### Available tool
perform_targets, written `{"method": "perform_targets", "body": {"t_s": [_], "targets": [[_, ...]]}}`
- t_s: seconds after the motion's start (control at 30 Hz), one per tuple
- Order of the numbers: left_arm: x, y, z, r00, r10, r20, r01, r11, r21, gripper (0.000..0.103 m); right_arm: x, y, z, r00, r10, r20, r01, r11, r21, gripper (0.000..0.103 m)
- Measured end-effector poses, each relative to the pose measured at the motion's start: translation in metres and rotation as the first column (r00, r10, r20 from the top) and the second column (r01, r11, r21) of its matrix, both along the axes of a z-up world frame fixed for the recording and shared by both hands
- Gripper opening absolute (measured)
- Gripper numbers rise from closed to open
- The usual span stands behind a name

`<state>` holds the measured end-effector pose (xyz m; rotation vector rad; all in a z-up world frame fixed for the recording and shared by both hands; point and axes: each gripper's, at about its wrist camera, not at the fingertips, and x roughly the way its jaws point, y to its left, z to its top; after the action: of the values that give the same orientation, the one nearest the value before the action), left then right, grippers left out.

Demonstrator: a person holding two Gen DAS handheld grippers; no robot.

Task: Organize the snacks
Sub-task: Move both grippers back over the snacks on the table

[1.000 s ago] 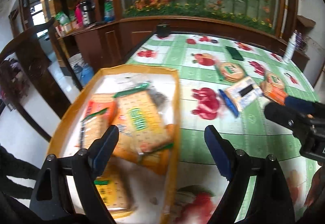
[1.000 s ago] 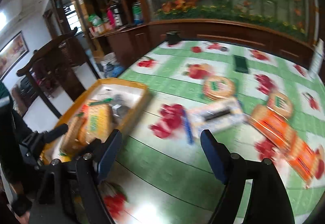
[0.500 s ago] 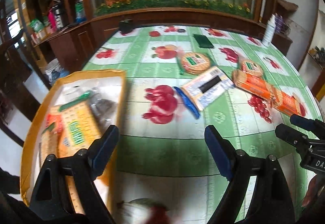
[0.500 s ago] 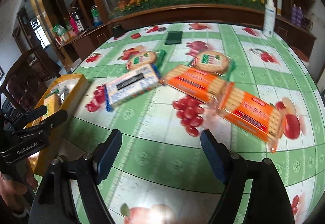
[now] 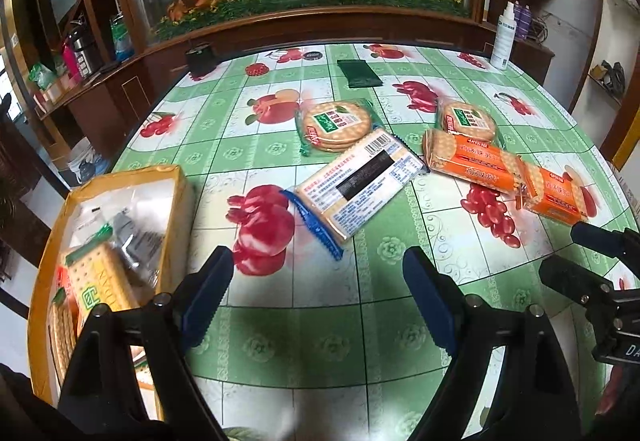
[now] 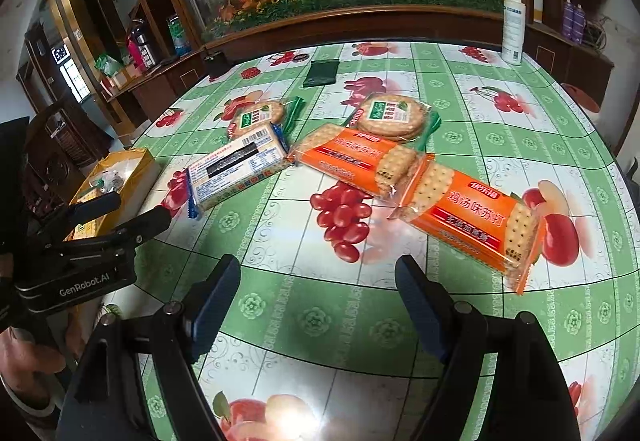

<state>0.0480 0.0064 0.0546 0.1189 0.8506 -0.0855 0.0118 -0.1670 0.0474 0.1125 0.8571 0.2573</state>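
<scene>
Hovering wide and empty, left gripper [image 5: 318,293] and right gripper [image 6: 318,291]; orange cracker packs [image 6: 466,217] overlap right of centre (grab one, its neighbour may drag), yellow box [image 5: 176,193] lower left

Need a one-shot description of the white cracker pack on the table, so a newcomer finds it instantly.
Start at the yellow box on the fruit-print tablecloth's left edge. The white cracker pack is the loose packet nearest it, lying diagonally with one corner against a round biscuit pack. It alone is white with blue crimped ends and a black bar; its neighbours are orange or round.
</scene>
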Motion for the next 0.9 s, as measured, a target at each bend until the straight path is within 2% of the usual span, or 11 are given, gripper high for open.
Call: {"method": "perform_targets", "body": {"t_s": [0.9], "targets": [[0.021,-0.019,-0.006,0.999,-0.036,-0.016,0.036,0.999,0.019,0.087,0.017,0.006,0.002,1.000,0.018,-0.009,-0.019,0.998,-0.052,0.080]]}}
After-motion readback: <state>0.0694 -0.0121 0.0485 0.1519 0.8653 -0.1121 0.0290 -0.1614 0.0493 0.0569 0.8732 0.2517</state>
